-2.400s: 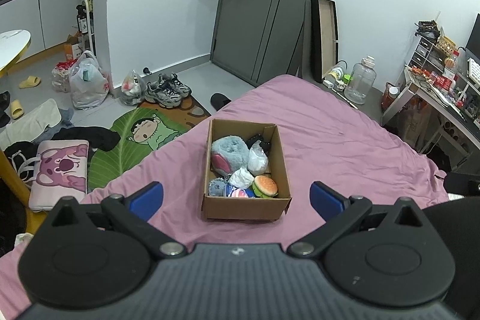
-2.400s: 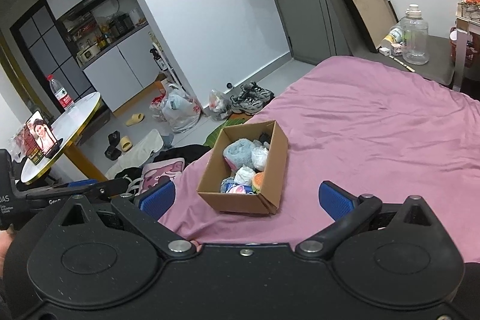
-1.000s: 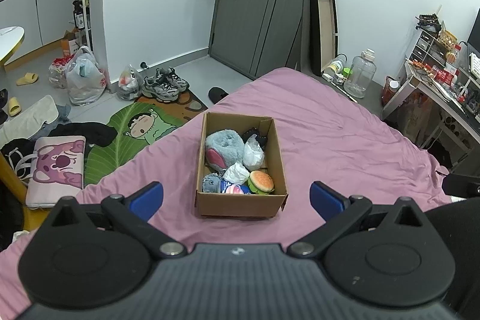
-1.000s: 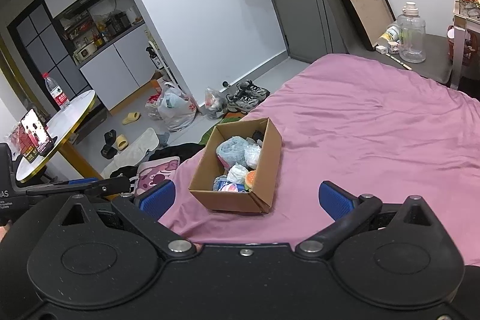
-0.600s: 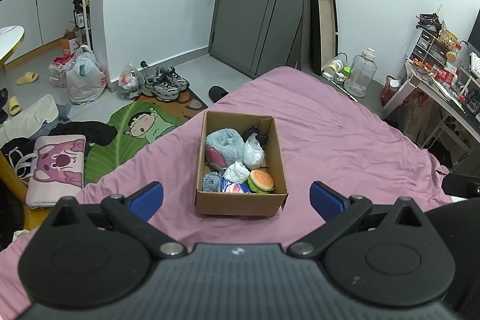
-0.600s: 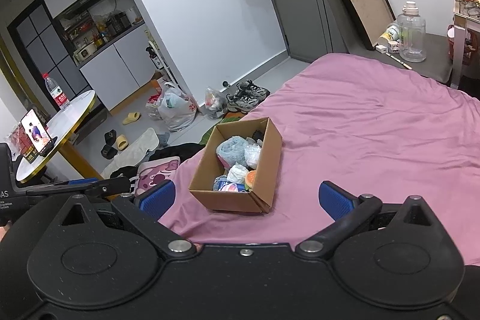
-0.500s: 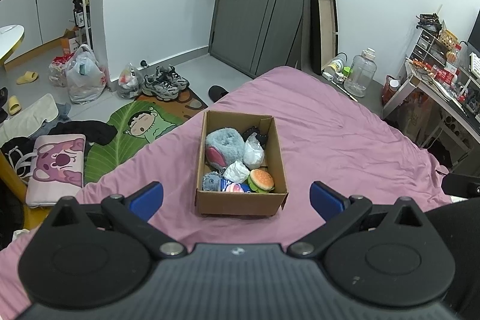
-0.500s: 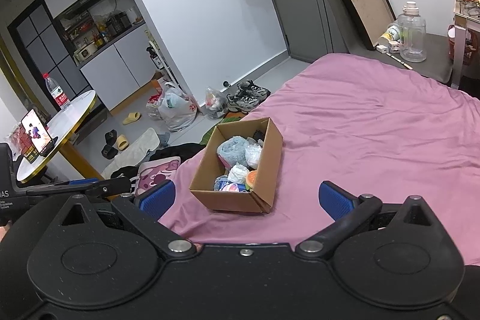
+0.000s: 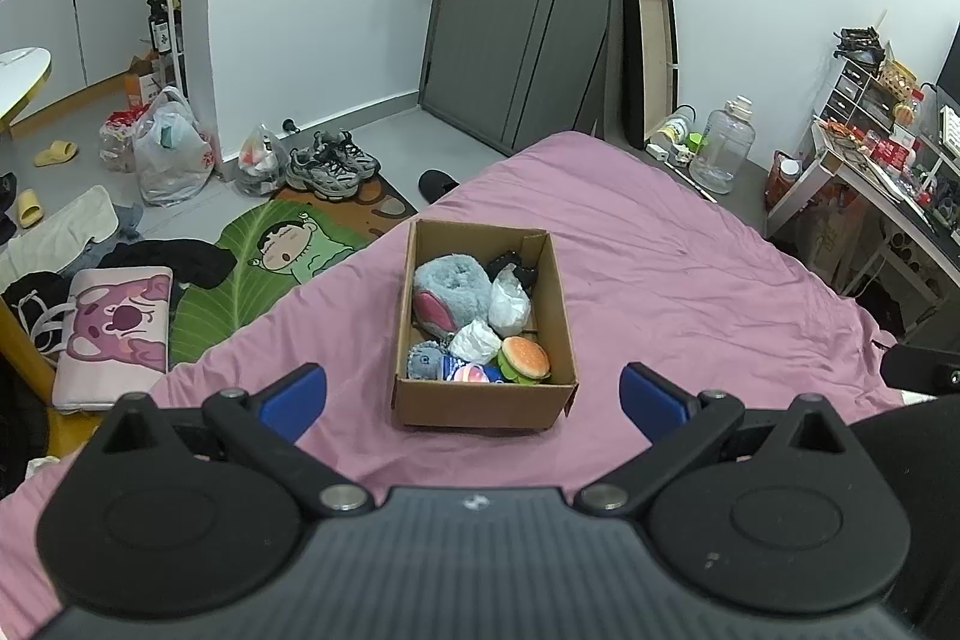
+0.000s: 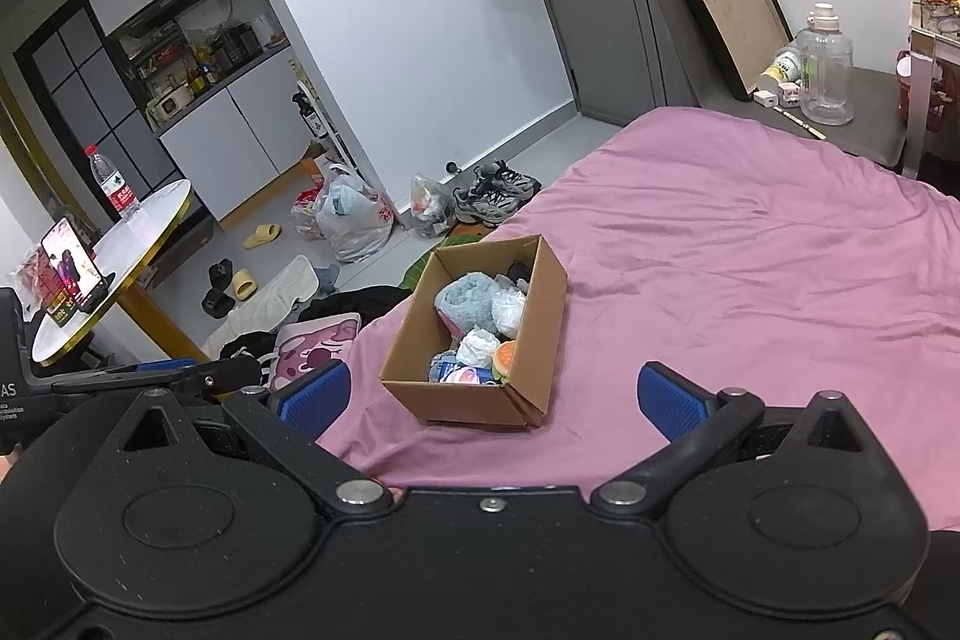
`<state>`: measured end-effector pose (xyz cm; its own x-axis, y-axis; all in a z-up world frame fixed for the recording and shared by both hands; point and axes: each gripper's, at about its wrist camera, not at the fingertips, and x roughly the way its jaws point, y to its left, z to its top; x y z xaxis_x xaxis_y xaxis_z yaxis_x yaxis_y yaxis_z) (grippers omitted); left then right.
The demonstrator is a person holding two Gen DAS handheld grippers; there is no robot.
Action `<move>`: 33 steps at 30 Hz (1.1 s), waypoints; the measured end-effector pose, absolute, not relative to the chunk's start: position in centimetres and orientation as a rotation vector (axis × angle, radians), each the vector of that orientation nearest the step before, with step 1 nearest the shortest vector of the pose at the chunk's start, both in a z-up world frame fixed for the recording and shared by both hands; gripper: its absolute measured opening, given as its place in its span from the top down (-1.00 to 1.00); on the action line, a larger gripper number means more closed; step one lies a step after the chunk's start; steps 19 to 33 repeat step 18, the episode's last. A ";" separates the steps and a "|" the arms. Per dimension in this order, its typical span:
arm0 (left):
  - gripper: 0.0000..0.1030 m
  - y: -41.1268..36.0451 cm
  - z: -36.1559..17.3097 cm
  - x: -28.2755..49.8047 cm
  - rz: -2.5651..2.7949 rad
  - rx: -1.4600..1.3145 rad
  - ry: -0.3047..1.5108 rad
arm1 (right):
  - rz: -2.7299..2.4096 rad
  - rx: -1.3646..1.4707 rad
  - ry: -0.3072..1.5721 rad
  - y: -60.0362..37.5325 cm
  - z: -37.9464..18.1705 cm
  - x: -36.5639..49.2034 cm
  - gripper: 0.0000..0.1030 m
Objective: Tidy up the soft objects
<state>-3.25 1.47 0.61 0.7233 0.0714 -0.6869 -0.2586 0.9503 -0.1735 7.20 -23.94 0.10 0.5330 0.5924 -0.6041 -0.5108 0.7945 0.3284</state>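
A cardboard box [image 9: 483, 406] [image 10: 540, 328] sits on the pink bedsheet [image 9: 690, 292] [image 10: 750, 268] near the bed's left edge. Inside lie several soft toys: a grey-blue plush with a pink patch [image 9: 447, 289] [image 10: 465, 301], a burger plush [image 9: 526, 357] [image 10: 504, 358], white crumpled items [image 9: 510, 301] and a small blue plush [image 9: 425, 361]. My left gripper [image 9: 474, 397] stands open just in front of the box, with nothing between its blue pads. My right gripper [image 10: 492, 397] is open too, a little nearer than the box and to its right.
Beyond the bed's left edge the floor holds a green cartoon mat [image 9: 264, 262], a pink cushion [image 9: 114, 328], shoes [image 9: 330, 163] and plastic bags [image 9: 168, 148]. A round table [image 10: 108, 268] stands left. A water jug [image 9: 723, 148] and a cluttered desk [image 9: 876, 184] flank the right side.
Both views shifted slightly over the last seconds, the box drifting a bit left in frame. In the last half second nothing visibly moved; both grippers stay open.
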 end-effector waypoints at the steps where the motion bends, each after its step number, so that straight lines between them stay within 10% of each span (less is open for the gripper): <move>1: -1.00 1.4 0.6 -3.3 0.185 -0.267 0.741 | 0.660 0.119 0.763 -24.0 0.1 7.2 -1.00; 33: -1.00 1.3 0.9 -3.4 0.199 -0.261 0.741 | 0.664 0.132 0.762 -24.3 -0.1 7.3 -1.00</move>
